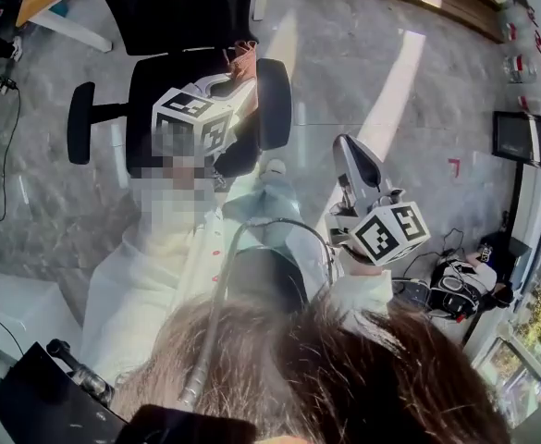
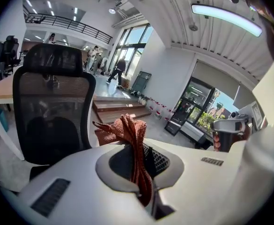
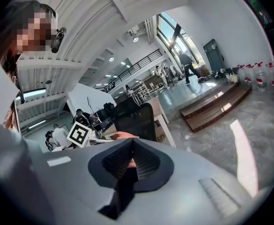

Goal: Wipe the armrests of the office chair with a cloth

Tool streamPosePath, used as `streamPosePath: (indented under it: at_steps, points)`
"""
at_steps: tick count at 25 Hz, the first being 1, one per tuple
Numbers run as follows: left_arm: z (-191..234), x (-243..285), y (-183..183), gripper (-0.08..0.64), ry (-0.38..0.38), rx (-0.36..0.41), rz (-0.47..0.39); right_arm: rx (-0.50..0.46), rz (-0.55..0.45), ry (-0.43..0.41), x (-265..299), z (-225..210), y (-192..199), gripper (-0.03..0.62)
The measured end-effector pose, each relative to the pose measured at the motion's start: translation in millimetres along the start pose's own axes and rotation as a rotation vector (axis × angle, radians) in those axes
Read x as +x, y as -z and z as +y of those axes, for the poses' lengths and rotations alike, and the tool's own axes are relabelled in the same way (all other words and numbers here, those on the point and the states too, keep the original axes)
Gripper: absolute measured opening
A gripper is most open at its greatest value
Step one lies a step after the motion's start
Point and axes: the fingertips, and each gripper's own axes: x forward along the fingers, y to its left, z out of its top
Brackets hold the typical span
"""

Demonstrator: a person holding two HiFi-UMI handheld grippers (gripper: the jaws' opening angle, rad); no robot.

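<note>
Step in hand: judged to be the approach to the first armrest; no wiping contact is shown.
Left gripper (image 1: 228, 74): clamped on the cloth (image 2: 129, 130), which is pinched low in the jaws with a bunched end standing free above them.
Cloth position: held over the office chair (image 1: 173, 81), just beside the nearer armrest (image 1: 274, 104); touching cannot be confirmed.
Right gripper (image 3: 132, 159): jaws drawn together, nothing gripped; held well apart from the chair.
Further armrest (image 1: 80, 123): unattended, across the seat.
Recommended method: the free end should be laid flat on the pad top, so that fabric, not jaw tips, meets the surface.
Stroke: full-length passes are advised, edges included.
Risk: the chair may turn under pressure; steadying by the right gripper is suggested.
Grip check: the pinch looks narrow; slippage should be watched.
</note>
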Motion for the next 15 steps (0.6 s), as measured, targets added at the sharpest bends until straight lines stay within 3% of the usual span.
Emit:
streamPosePath:
  at_steps: [5, 13, 15]
  points:
    - [28.0, 39.4, -9.6, 0.023, -0.099, 0.165, 0.138, 0.026, 0.038, 0.005, 3.5, -12.3, -5.9, 0.002]
    - [51.8, 119.6, -5.2, 0.023, -0.249, 0.526, 0.41, 0.006, 0.097, 0.037, -11.3, -26.1, -12.7, 0.002]
    - [47.9, 136.4, 4.6, 0.023, -0.252, 0.635, 0.482, 0.03, 0.11, 0.041, -14.2, -34.2, -11.4, 0.002]
